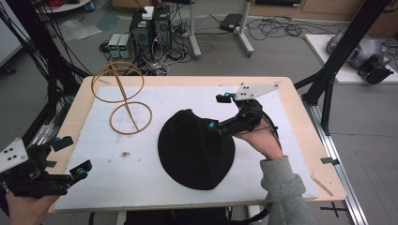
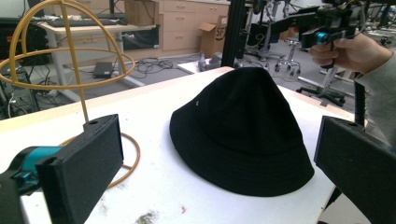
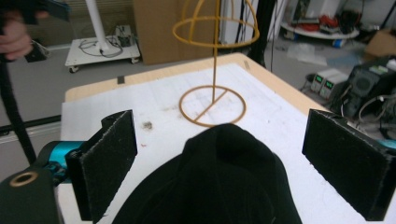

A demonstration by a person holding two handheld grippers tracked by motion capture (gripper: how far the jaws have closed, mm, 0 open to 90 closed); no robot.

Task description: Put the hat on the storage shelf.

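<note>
A: Start nearest the person. What do you see at the bottom left of the high view?

B: The left gripper (image 1: 72,157), held in the left hand (image 1: 26,206) at the near left corner of the table (image 1: 300,110). Its jaws are spread wide and nothing sits between them. It hangs over the edge of the white board (image 1: 141,178) that covers the tabletop.

A: And what lies ahead of that claw?

B: In the left gripper view, the black bucket hat (image 2: 243,130) rests flat on the board, ahead of the jaws and a little toward the right one, well apart from both. Ahead of the left jaw stands the yellow wire hat stand (image 2: 70,70), its ring base on the board just past the jaw tip.

A: Now the right side.

B: The right hand (image 1: 267,145) holds the right gripper (image 1: 218,112) just beside the hat's far right edge, pointing leftward over the crown. Its jaws are also spread wide apart.

A: Is it pinching the hat?

B: No. In the right gripper view the hat (image 3: 219,182) rises between the two pads (image 3: 109,163), below them and close to the camera, but neither pad touches the fabric.

A: And beyond it?

B: Straight past the hat's crown, the stand (image 3: 214,56) is upright, its base ring near the hat's far brim but apart from it. Farther still, on the floor beyond the table, sit computer towers (image 1: 150,28) and loose cables.
</note>
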